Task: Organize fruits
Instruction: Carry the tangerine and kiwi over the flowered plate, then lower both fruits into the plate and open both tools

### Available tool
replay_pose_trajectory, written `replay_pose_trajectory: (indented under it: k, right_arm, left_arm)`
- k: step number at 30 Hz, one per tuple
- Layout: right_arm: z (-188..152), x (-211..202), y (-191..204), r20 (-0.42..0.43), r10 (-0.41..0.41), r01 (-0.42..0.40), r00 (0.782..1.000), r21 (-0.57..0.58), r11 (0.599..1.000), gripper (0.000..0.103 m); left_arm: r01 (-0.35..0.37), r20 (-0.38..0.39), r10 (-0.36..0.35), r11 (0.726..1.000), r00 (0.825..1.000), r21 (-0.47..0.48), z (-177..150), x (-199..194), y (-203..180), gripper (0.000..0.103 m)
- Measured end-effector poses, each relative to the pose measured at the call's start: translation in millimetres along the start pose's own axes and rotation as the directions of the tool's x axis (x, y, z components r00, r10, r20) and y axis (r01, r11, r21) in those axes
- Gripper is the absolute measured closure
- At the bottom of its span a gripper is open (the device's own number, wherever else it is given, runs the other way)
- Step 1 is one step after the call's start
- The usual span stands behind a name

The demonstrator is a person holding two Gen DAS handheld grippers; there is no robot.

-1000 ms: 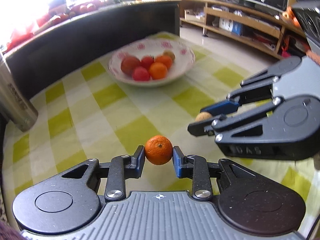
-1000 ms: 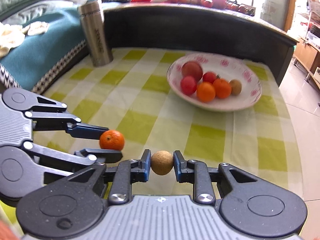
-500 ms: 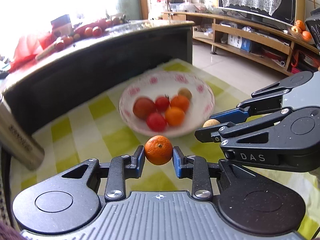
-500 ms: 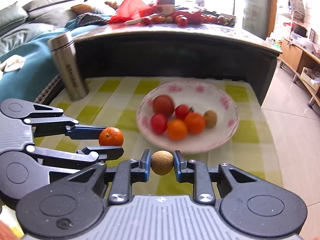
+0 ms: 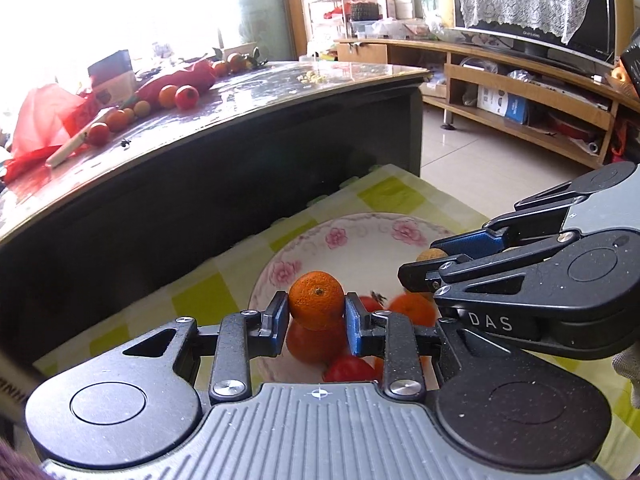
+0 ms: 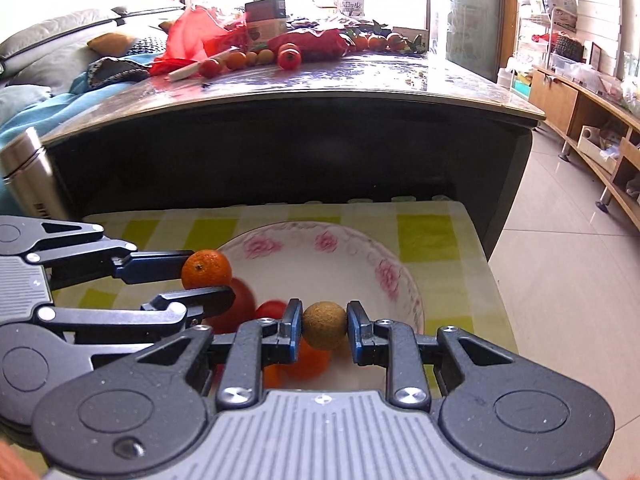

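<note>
Both grippers now over the bowl [image 6: 404, 280] (earlier short of it), left gripper [image 5: 316, 316] fingers clamping mandarin [image 5: 316, 300], right gripper [image 6: 324, 330] fingers clamping longan [image 6: 324, 325].

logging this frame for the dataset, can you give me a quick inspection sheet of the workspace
surface: low table under a yellow-green checked cloth.
job's things: floral bowl holding red and orange fruit; mandarin and brown round fruit held above it.
clutter: steel flask at the table's left edge.
grippers: left gripper shut on the mandarin; right gripper shut on the brown round fruit.
cables: nothing seen.
surroundings: dark counter with loose fruit and red bags; wooden shelving; tiled floor.
</note>
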State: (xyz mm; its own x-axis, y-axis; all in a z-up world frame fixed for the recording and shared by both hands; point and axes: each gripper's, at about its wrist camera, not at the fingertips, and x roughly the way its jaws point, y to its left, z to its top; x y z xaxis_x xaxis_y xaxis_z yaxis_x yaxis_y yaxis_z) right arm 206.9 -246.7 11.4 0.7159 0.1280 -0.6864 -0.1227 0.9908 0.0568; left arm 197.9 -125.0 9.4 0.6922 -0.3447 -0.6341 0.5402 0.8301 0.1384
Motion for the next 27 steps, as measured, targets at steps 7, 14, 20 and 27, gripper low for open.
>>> replay_pose_trajectory:
  k: [7,14,20,27]
  right_arm:
    - [4.9,22.4,-8.8,-0.002,0.000,0.000,1.000,0.014,1.000,0.073]
    - [7.2,33.0,-8.8,-0.005,0.016,-0.016,1.000,0.024,1.000,0.072]
    - [8.5,33.3,-9.2,0.000,0.032,-0.032,0.999,0.051,0.998,0.072]
    - [14.4,22.9,-13.8,0.029,0.051,-0.054,0.998,0.099,0.994,0.071]
  left_arm:
    - [-0.002,-0.011,0.002,1.000,1.000,-0.003,4.4,21.5,6.3,0.067]
    - [-0.007,-0.021,0.007,1.000,1.000,-0.021,3.2,26.5,13.2,0.066]
    - [-0.014,-0.016,0.014,0.999,1.000,-0.036,6.0,25.3,16.7,0.064]
    - [-0.020,-0.005,0.020,0.999,1.000,-0.032,6.6,15.6,17.0,0.060]
